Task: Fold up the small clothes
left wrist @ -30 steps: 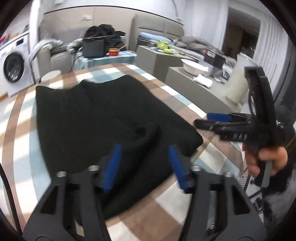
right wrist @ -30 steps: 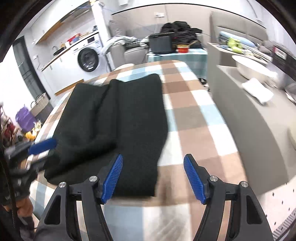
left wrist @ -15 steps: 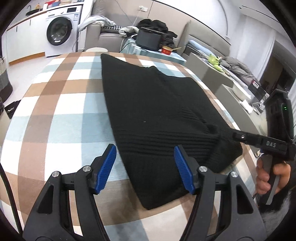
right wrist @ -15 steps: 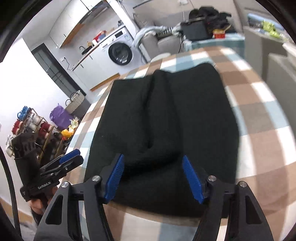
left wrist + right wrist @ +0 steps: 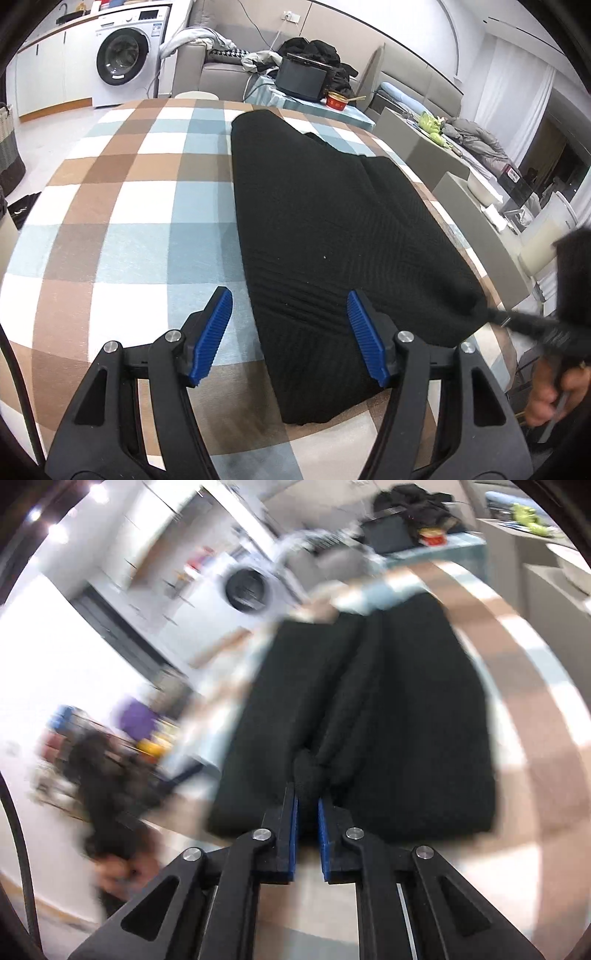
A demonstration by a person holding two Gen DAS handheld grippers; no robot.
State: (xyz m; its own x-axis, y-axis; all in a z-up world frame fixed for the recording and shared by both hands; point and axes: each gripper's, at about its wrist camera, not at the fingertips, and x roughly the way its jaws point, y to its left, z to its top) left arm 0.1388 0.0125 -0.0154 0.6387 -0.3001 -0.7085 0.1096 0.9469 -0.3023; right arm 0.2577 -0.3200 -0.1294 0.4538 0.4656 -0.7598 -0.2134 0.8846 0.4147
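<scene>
Step in hand: corner pickup for a fold. Left gripper [image 5: 290, 334]: jaws open, straddling the near hem at 6 o'clock, not yet pinching; closing is what comes next. Black knit garment [image 5: 332, 236]: ribbed, lengthwise-folded, flat on the checked bench [image 5: 122, 221]. Right gripper [image 5: 306, 834]: jaws just closed, pinching a bunched hem corner.

The left tongs [image 5: 290, 334] point steeply downward with their blue pads [image 5: 212, 334] standing wide apart and nothing pressed between them. The right tongs [image 5: 307, 808] also angle downward; their jaws have just been closing and now pinch a bunched fold of the black knit garment [image 5: 388, 709] between the pads. In the left wrist view, a hand [image 5: 550, 395] grips the right tongs' handle at the frame's right edge.
</scene>
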